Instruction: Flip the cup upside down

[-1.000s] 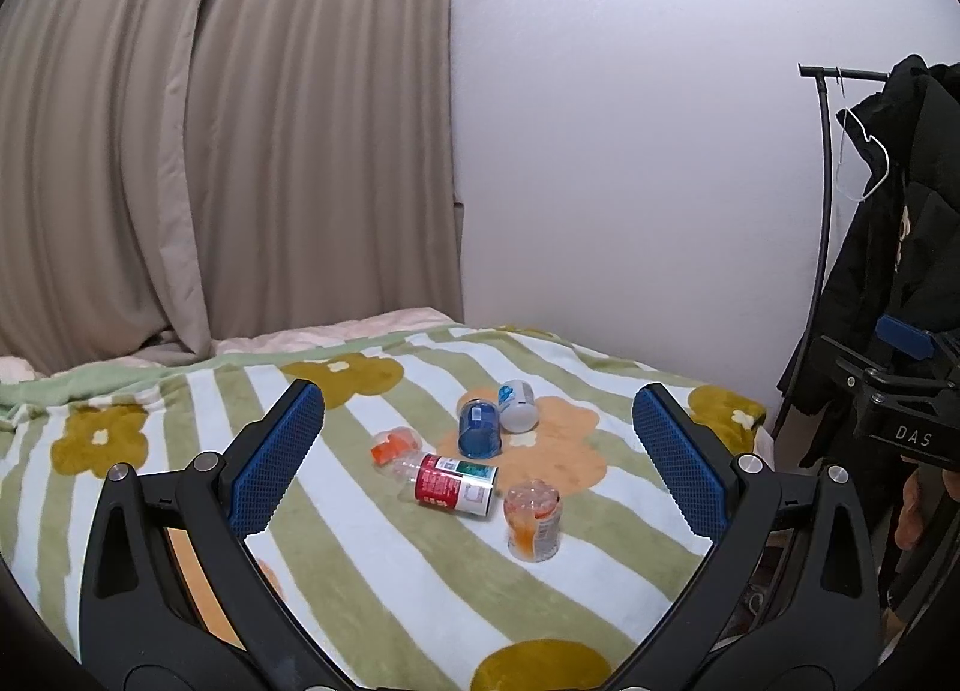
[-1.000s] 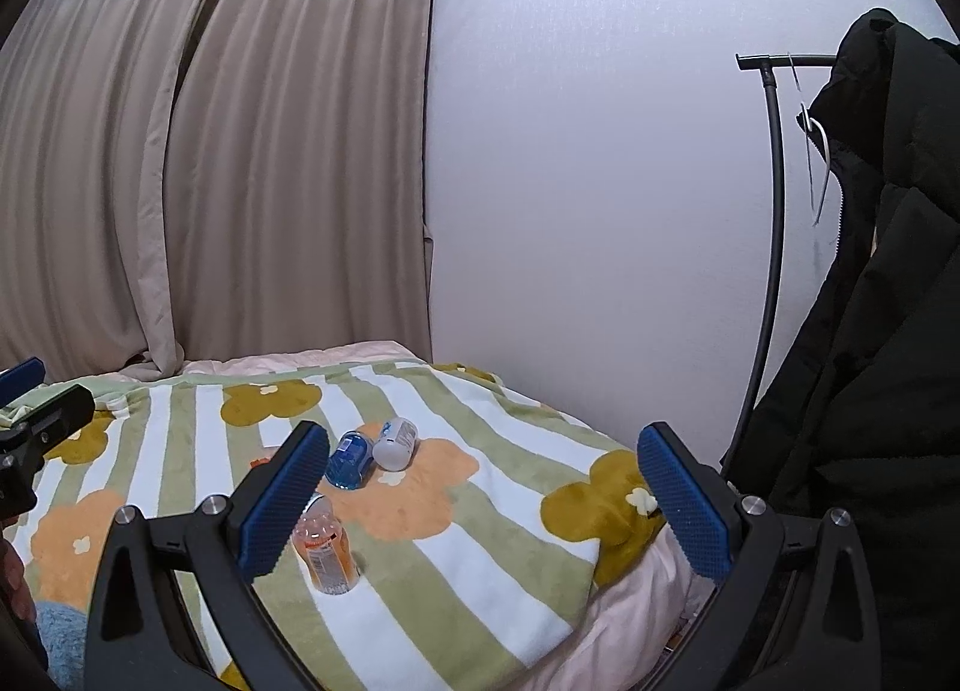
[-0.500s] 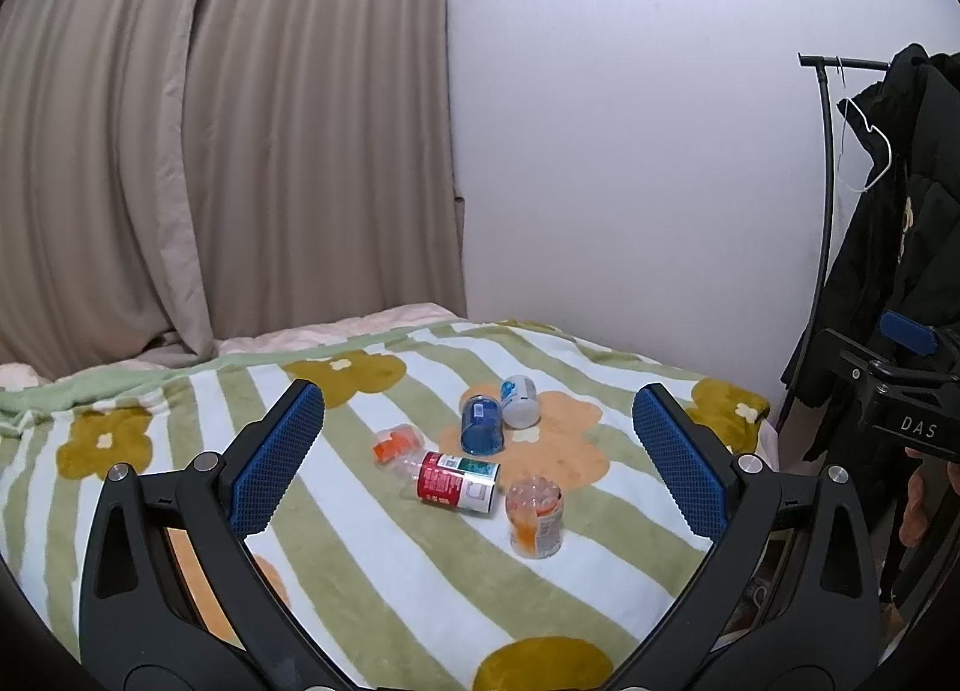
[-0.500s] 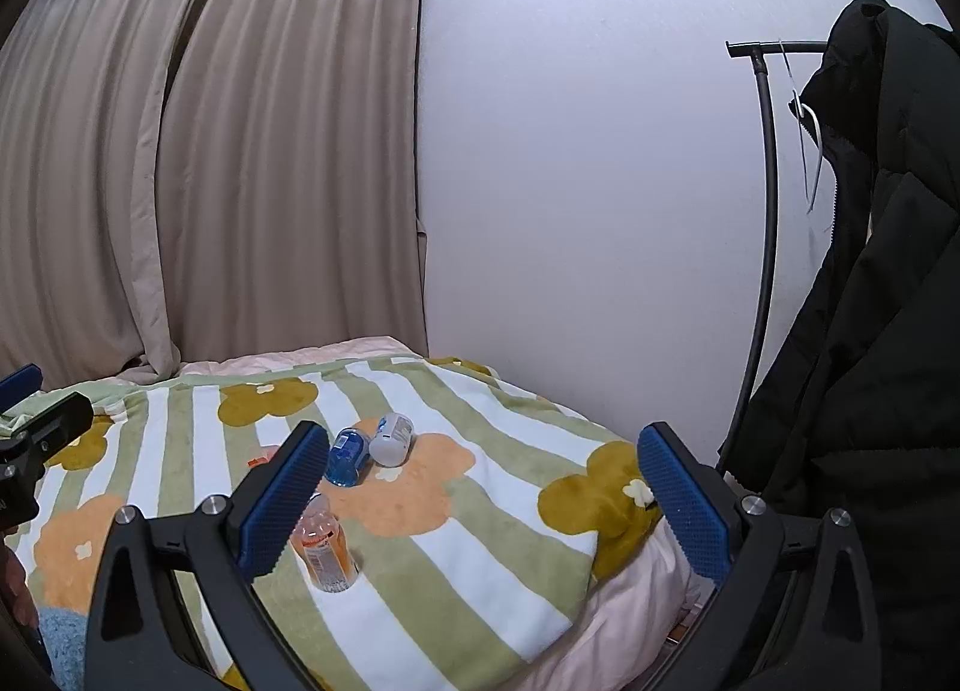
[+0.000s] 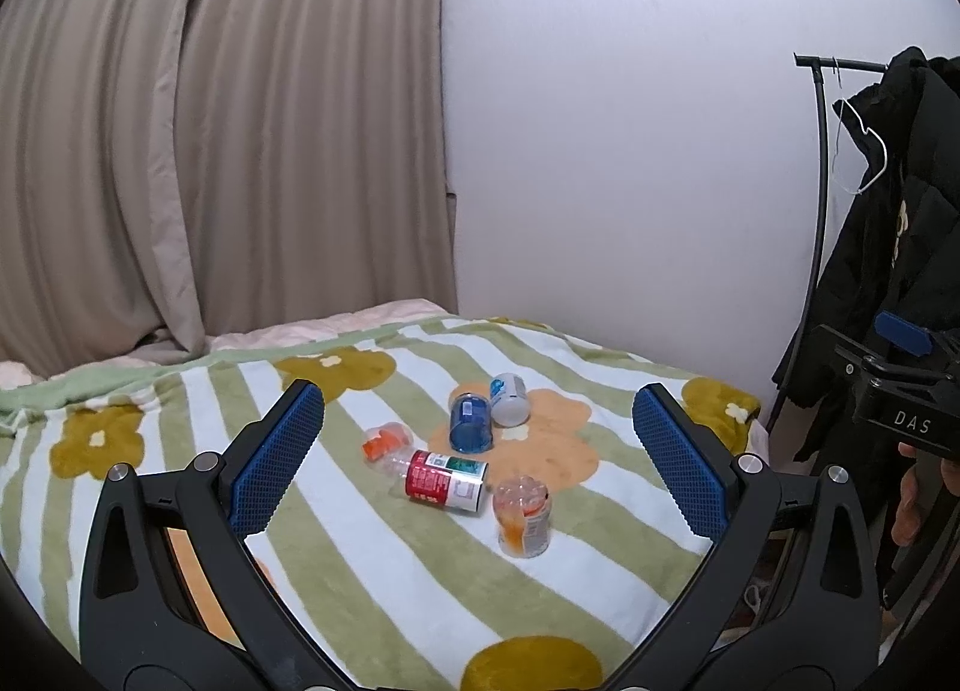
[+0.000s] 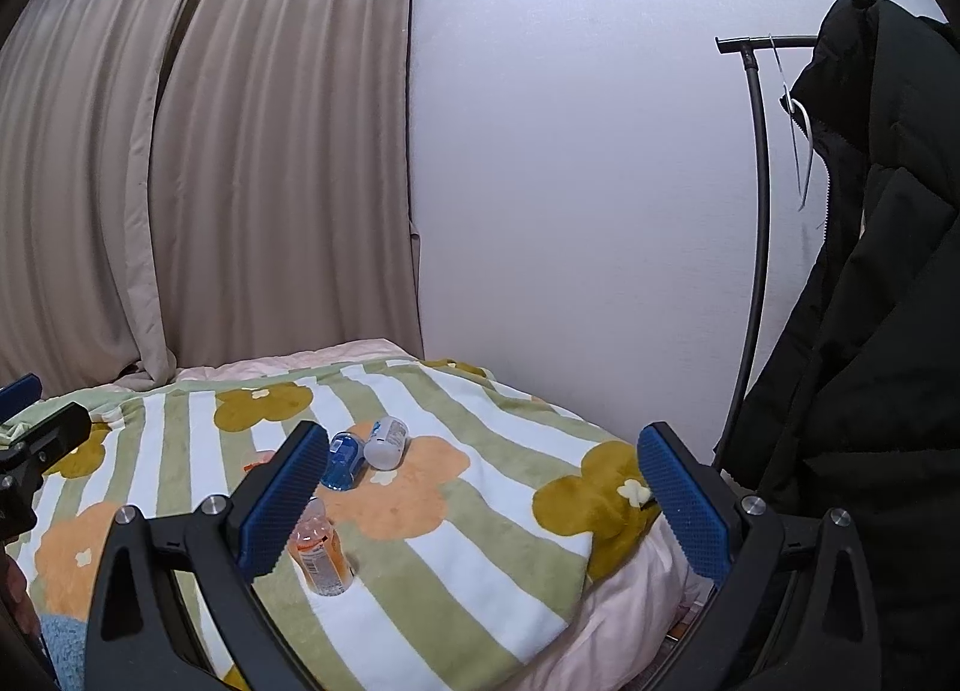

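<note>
Several containers lie on a striped flower blanket (image 5: 336,547). A blue cup (image 5: 471,430) lies on its side next to a white one (image 5: 509,398). Nearer to me a red-labelled bottle (image 5: 447,480) and a small orange-capped bottle (image 5: 384,442) also lie flat, and a clear orange bottle (image 5: 521,520) stands on its mouth. My left gripper (image 5: 475,412) hovers open, well short of them. My right gripper (image 6: 483,451) is open too, off to the right of the blue cup (image 6: 339,460), the white one (image 6: 386,442) and the orange bottle (image 6: 321,550).
The bed meets a white wall (image 5: 630,151) on its far side and beige curtains (image 5: 210,139) behind. A clothes rack (image 6: 756,199) with a black coat (image 6: 870,301) stands beyond the bed's right edge. A hand (image 5: 912,505) holds the other gripper at the far right.
Both views have shifted slightly, so the bed sits a little lower in them. Both grippers stay open and the containers have not moved.
</note>
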`<state>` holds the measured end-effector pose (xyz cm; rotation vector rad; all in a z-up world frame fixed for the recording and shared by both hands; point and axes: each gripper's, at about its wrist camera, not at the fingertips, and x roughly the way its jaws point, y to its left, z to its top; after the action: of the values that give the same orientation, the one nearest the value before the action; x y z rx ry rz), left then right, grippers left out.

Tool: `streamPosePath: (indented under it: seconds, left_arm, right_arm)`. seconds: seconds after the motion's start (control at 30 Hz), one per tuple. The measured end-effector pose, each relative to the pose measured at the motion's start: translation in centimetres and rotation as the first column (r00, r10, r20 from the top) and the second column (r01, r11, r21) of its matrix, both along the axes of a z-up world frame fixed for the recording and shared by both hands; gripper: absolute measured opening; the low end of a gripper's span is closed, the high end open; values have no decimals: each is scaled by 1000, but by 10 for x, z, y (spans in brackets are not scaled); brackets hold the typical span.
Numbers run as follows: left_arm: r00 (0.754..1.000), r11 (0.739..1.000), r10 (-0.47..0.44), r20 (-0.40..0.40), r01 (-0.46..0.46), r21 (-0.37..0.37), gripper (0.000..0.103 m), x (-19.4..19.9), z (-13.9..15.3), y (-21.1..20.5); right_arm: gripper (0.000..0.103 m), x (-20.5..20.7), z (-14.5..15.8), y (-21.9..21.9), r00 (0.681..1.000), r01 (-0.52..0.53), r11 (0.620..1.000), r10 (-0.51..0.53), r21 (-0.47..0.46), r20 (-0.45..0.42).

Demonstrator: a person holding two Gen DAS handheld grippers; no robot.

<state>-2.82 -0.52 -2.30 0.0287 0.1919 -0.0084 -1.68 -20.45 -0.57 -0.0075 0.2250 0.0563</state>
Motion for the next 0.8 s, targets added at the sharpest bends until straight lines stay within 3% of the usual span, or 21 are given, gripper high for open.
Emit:
streamPosePath:
  seconds: [0.37,0.8]
  left_arm:
    - [1000,1000,12,6,-12,1,103,4,20,-3]
    - [1000,1000,8,9,-8,11,103,12,24,-8]
  right_arm:
    - [103,10,18,-1,1000,-16,1000,15,6,1]
    - [103,16,25,-4,1000,-14,1000,14,-8,-9]
